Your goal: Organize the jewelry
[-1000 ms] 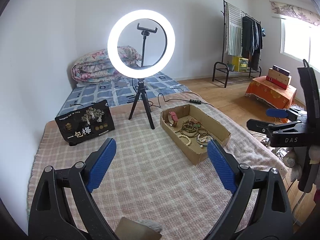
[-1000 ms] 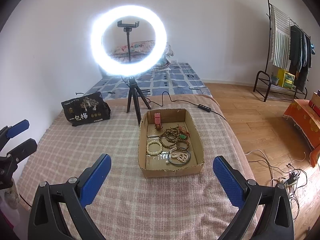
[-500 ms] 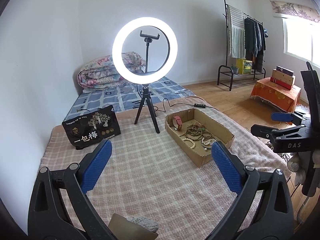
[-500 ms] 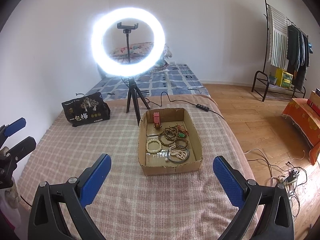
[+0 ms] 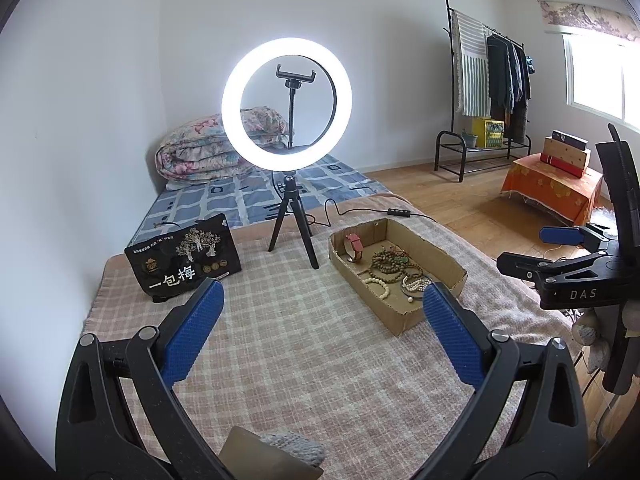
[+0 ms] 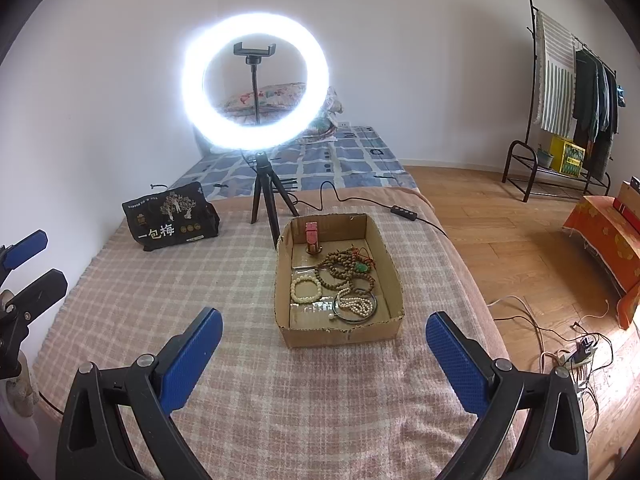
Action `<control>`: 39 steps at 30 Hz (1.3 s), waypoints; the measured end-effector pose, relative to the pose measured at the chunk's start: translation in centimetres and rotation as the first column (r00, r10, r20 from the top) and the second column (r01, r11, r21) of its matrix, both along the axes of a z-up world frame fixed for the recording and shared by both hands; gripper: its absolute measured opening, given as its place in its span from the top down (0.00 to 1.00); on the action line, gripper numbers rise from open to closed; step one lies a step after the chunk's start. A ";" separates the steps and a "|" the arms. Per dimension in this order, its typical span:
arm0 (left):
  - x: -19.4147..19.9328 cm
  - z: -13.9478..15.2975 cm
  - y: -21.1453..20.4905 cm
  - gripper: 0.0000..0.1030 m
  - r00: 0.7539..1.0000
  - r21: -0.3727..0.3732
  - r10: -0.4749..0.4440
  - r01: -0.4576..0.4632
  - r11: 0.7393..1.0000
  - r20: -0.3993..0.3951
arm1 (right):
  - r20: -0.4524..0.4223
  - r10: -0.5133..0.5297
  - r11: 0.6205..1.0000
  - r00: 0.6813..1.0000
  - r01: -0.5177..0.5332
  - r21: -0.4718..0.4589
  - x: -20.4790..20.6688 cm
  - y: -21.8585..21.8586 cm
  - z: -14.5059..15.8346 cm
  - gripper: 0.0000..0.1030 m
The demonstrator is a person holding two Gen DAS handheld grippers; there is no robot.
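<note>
On the bed, plaid blanket (image 6: 160,300): I see a cardboard tray (image 6: 340,334) lying flat near the ring light's tripod (image 6: 268,200), which stands on the blanket.
Tray contents, right wrist view: red watch (image 6: 312,236) at the far end; brown bead strands (image 6: 344,268) in the middle with a green pendant (image 6: 362,267); cream bead bracelet (image 6: 306,289) on the left; pearl strand (image 6: 356,305) inside a metal bangle (image 6: 374,308) at the near end.
Only in right wrist view: I look straight down into the tray and can separate each piece; tangle of cables (image 6: 568,354) on the wood floor.
Only in left wrist view: window (image 5: 600,76); a grey cloth scrap (image 5: 294,446) at the bottom edge; the tray (image 5: 404,320) seen obliquely, jewelry partly overlapped.
Black printed bag (image 5: 186,264): on the blanket, left of the tripod, apart from the tray.
Left gripper (image 5: 320,308): spread wide, nothing between the blue pads, above bare blanket short of the tray.
Right gripper (image 6: 320,340): spread wide, empty, the tray's near wall between its fingers in view but untouched.
</note>
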State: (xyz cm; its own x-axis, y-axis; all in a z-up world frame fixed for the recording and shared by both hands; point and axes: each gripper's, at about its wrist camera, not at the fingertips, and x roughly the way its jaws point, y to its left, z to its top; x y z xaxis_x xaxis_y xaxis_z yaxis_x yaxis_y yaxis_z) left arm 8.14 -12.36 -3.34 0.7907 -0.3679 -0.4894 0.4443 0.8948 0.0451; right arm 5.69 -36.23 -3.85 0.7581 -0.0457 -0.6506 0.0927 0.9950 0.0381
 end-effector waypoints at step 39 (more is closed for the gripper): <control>0.1 -0.2 0.5 0.02 1.000 0.000 0.016 -0.016 1.000 -0.005 | -0.022 0.011 1.000 1.000 -0.011 0.001 0.6 0.3 -0.8 0.00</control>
State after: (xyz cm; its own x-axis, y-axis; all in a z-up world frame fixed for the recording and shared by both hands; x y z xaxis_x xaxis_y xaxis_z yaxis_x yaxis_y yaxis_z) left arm 8.19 -11.91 -3.58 0.7938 -0.3553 -0.4937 0.4304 0.9016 0.0432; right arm 6.30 -35.97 -4.65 0.7443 -0.0366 -0.6669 0.0825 0.9959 0.0374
